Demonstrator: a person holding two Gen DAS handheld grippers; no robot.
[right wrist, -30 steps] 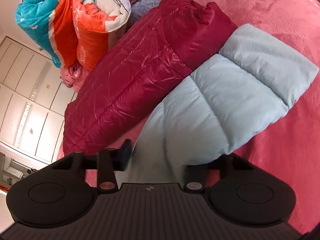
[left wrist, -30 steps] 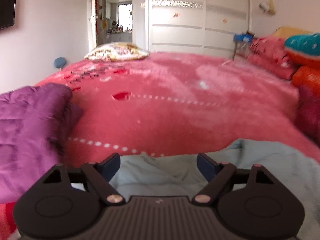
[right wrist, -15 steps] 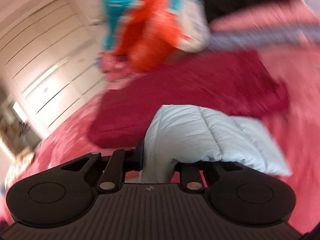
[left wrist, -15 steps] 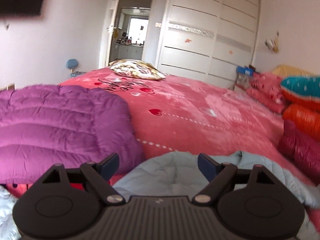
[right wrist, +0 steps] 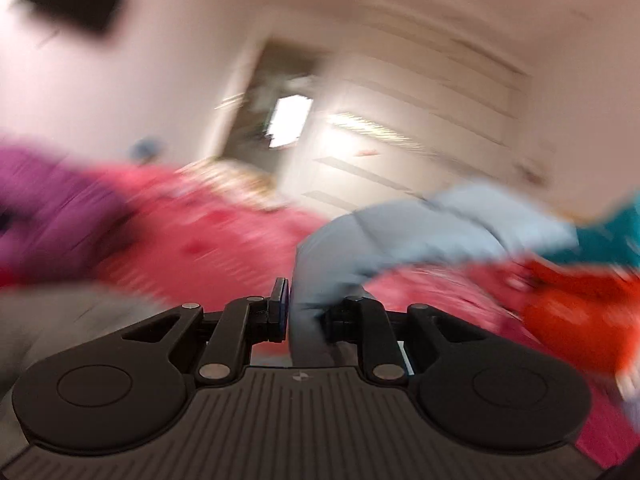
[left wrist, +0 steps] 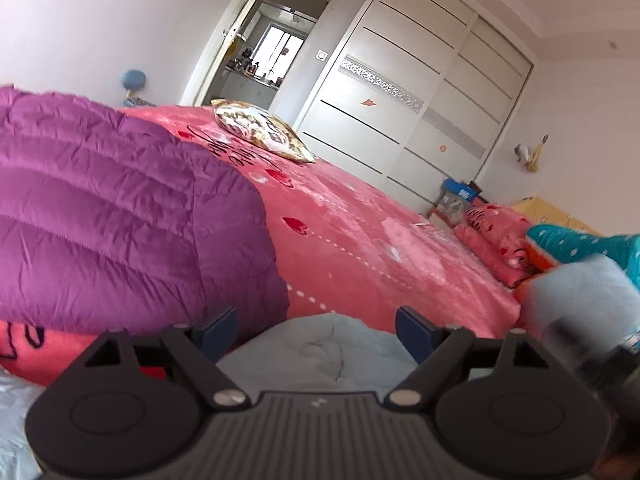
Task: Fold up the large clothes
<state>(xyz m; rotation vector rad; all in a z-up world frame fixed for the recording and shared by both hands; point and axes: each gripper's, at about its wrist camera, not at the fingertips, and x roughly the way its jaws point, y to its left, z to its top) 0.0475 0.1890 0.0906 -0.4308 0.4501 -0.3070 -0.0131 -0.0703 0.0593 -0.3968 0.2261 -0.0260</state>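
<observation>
The right gripper (right wrist: 306, 312) has closed on the pale blue down jacket (right wrist: 400, 236) and swung its sleeve up off the maroon jacket toward the doorway side; its view is now blurred. In the left wrist view the purple down jacket (left wrist: 120, 216) looms much larger, and the lifted sleeve enters at right.

The pale blue jacket (left wrist: 320, 344) is soft quilted cloth with a matt, slightly crumpled face. At nine o'clock the purple jacket (left wrist: 120, 224) is puffed, stitched fabric with a faint sheen. The pink bedspread (left wrist: 360, 248) looks like fleecy, matt plush. At one o'clock the wardrobe doors (left wrist: 408, 120) are smooth, pale panels. The left gripper (left wrist: 316, 330) is matt black plastic with ribbed housing and shiny metal screws.
</observation>
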